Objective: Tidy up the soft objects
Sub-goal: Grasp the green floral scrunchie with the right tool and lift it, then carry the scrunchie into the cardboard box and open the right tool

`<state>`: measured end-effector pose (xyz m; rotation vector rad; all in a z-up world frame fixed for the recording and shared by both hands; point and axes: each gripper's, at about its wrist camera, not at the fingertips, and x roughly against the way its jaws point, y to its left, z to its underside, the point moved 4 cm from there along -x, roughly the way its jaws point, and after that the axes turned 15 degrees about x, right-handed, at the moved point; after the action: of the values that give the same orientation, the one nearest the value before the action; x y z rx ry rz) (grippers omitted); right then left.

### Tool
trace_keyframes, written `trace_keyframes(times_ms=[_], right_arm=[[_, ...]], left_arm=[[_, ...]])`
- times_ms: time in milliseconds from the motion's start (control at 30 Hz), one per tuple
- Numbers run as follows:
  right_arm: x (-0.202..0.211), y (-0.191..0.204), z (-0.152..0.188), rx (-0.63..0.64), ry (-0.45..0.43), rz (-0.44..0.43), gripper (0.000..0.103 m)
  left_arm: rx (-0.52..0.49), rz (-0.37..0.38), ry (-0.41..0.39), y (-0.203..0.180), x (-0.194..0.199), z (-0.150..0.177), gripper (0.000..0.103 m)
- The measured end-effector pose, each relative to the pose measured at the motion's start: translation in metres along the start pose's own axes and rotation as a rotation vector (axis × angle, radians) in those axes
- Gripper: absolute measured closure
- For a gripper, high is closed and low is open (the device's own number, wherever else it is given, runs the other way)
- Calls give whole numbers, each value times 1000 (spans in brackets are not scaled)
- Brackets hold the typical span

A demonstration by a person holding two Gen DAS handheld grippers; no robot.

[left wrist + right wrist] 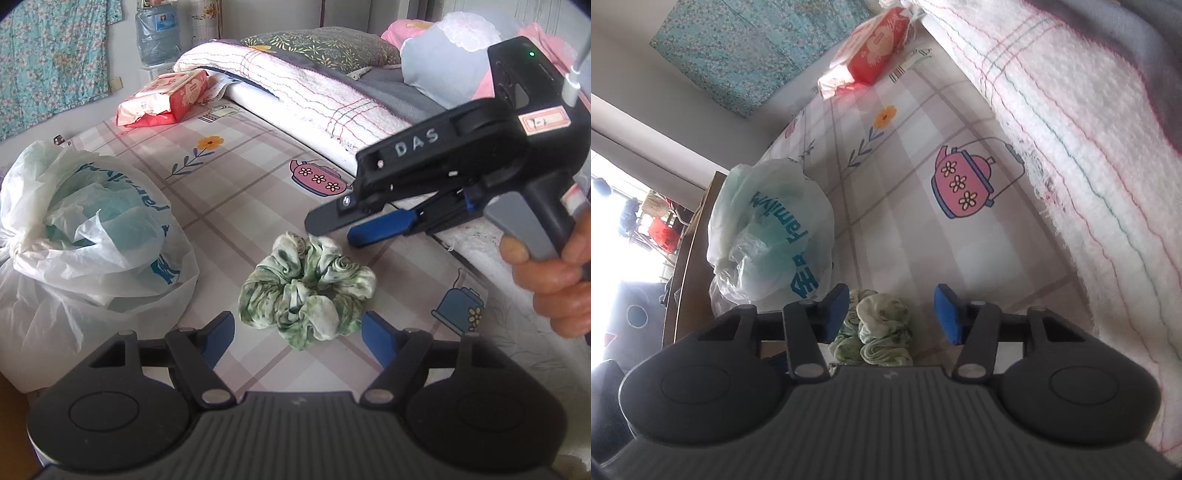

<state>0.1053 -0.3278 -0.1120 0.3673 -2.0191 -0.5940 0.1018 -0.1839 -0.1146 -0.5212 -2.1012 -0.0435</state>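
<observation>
A: So, the bed [236, 192] fills the frame, with a plastic bag [92, 236] at left?
B: Yes. The green scrunchie [306, 288] lies at centre on the sheet.
A: And the claws?
B: The left claw [297, 339] is spread, unloaded, just below it; the right claw [892, 314] is released, straddling it.

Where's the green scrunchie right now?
The scrunchie lies on the checked bedsheet, right of the plastic bag, in front of the left gripper, just below the right gripper's tips.
</observation>
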Motion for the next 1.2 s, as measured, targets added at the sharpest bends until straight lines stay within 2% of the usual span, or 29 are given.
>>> trace_keyframes(times_ms=[200, 367, 467, 533, 600, 700, 933, 1067, 1200], right_arm=[[-10, 6, 6, 5, 33, -44, 66], [-14, 8, 9, -2, 52, -68, 73], [-16, 10, 11, -4, 56, -77, 77], [-17, 9, 12, -10, 55, -79, 80], [-16, 10, 12, -12, 50, -78, 83], [-12, 14, 11, -6, 37, -79, 85], [6, 46, -6, 63, -7, -102, 86], [16, 87, -29, 153, -53, -155, 86], [7, 144, -53, 259, -60, -235, 86]], left_arm=[[-8, -8, 11, -4, -13, -5, 26], [-16, -10, 18, -6, -19, -4, 34], [-17, -3, 20, -6, -21, -3, 44], [-15, 3, 15, -7, -19, -3, 57], [-8, 12, 13, -7, -17, -4, 65], [-6, 25, 4, -7, -11, -4, 71], [5, 33, -91, -2, 26, -15, 72], [32, 0, -188, 16, 64, -28, 72], [114, -50, -258, 54, 105, -39, 72]])
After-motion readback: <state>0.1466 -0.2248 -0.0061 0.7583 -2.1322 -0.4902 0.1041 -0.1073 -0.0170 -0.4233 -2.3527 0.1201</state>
